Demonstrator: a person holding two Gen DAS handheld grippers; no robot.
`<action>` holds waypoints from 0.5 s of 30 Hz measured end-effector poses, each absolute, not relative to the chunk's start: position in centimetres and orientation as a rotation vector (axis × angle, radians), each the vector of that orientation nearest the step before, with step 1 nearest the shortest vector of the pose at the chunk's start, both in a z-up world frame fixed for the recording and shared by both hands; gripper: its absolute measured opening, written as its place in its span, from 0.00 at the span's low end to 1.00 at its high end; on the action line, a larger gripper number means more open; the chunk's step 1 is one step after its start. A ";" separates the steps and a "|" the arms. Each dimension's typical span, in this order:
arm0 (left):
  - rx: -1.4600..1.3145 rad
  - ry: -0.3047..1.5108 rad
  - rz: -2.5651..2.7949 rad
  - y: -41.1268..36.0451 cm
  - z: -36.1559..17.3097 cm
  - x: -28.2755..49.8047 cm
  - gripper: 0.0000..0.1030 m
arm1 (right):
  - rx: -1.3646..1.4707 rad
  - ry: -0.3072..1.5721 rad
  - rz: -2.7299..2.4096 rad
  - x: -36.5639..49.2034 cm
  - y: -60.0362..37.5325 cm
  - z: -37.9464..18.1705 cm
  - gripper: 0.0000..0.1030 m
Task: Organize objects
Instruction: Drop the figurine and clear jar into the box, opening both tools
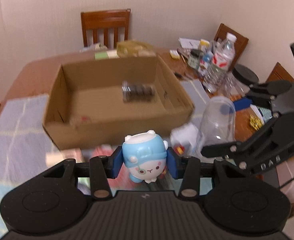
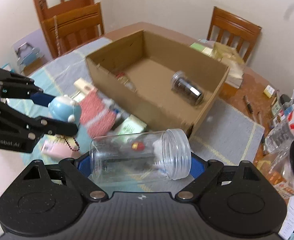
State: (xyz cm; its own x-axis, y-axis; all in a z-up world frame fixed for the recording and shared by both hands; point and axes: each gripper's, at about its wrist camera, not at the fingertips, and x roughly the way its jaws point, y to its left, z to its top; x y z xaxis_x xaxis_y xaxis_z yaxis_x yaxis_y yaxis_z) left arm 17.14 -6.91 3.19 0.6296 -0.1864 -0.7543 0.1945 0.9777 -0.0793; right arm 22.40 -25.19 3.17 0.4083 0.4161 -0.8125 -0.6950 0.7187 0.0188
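My left tongs (image 1: 145,165) are clamped on the toy (image 1: 144,158), a small blue-and-white figure pinched between the blue pads, held above the counter (image 1: 23,116) just in front of the box (image 1: 115,118). My right tongs (image 2: 141,165) grip the clear jar (image 2: 141,156) lying sideways across them, its open mouth to the right, the pads pressing on both ends. The box stands open on the counter with a dark jar (image 2: 188,91) lying on its floor. A red-and-white cloth (image 2: 98,114) and small packets lie beside the box's near wall.
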 end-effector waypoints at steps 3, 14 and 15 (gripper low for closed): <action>0.032 0.841 -0.222 -5.9 4.0 19.5 0.43 | -0.323 0.884 0.692 23.8 -24.3 4.1 0.91; 0.057 0.830 -0.232 -3.0 3.8 28.6 0.43 | -0.260 0.871 0.593 29.1 -20.5 4.6 0.91; 0.057 0.836 -0.235 -2.9 3.5 29.2 0.44 | -0.254 0.874 0.583 29.5 -20.2 4.5 0.91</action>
State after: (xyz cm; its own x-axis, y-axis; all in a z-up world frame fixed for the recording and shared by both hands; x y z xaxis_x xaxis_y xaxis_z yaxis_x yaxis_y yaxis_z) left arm 29.22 -2.85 3.53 0.6461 -0.1840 -0.7408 0.2288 0.9726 -0.0419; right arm 29.48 -20.19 4.50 0.4998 0.3759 -0.7803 -0.5768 0.8166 0.0239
